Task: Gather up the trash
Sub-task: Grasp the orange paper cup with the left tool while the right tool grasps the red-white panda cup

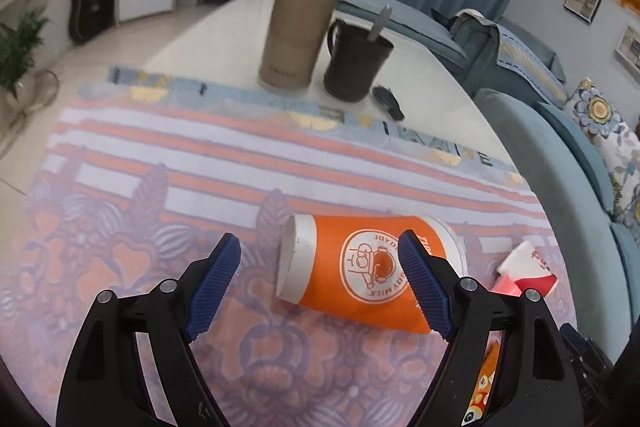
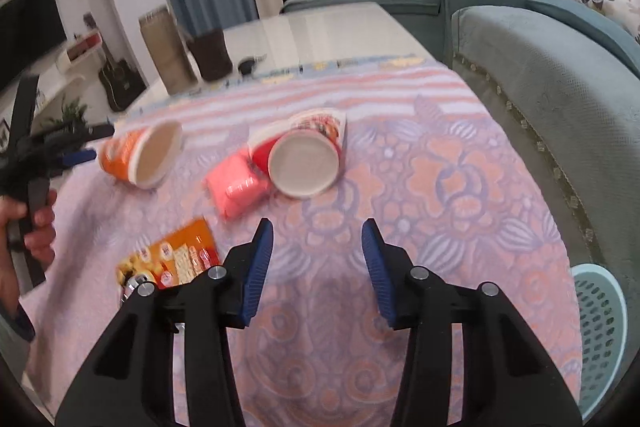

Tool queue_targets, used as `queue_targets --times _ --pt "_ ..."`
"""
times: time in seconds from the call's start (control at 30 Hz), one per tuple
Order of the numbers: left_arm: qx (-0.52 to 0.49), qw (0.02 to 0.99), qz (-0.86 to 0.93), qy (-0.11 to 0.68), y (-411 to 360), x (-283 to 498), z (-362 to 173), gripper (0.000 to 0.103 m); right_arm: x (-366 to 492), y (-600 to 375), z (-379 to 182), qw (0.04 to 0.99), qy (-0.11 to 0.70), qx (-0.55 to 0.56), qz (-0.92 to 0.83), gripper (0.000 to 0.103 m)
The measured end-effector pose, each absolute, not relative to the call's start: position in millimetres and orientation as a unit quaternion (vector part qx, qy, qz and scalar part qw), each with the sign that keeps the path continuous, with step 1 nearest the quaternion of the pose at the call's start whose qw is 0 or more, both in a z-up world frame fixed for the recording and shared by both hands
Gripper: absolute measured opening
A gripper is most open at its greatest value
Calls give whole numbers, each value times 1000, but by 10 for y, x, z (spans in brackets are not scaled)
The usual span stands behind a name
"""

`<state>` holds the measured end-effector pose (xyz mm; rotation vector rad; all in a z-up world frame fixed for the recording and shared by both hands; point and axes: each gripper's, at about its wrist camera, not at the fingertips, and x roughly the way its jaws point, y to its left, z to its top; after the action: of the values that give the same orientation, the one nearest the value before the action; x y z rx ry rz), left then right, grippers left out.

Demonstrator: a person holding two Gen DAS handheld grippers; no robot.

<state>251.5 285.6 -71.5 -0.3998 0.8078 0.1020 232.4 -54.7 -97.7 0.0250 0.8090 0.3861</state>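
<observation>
Here we found the orange paper cup (image 1: pixel 360 267) lying on its side on the patterned tablecloth (image 1: pixel 160 155), its long axis running across the left wrist view, white base toward the left and wider rimmed mouth toward the right. Our left gripper (image 1: pixel 320 283) hovered over it with the jaws spread wide; one blue pad stood clear of the base and the other overlapped the cup's printed side, pressing on nothing that we could make out. In the right wrist view the same cup (image 2: pixel 138 155) showed its open mouth toward the camera.

Just right of it lay a red and white cup (image 2: pixel 304 155), also tipped over, its round end facing that camera, with a pink soft lump (image 2: pixel 236 187) touching its left side. A flat orange wrapper (image 2: pixel 176 255) lay nearer us.

Our right gripper (image 2: pixel 318 263) hung above bare cloth, jaws partly apart and holding nothing. A pale blue basket (image 2: pixel 600 323) sat off the table's right edge. At the far end stood a tan flask (image 1: pixel 300 19) beside a dark mug (image 1: pixel 356 63).
</observation>
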Motion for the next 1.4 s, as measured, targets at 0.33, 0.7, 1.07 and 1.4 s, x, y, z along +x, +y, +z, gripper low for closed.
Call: queue_targets --times 0.33,0.7,1.07,1.4 --pt "-201 881 -96 417 2359 2098 -775 73 2344 -552 -1001 899 395 15 190 43" --pt "-162 874 -170 425 1965 1689 -622 75 2468 -502 -978 890 411 16 195 56" --pt "-100 885 -53 452 1977 2423 -839 80 3092 -258 -906 883 432 27 183 71" --pt "-110 871 -56 475 1921 2605 -1062 70 3400 -197 -1156 854 474 78 202 71"
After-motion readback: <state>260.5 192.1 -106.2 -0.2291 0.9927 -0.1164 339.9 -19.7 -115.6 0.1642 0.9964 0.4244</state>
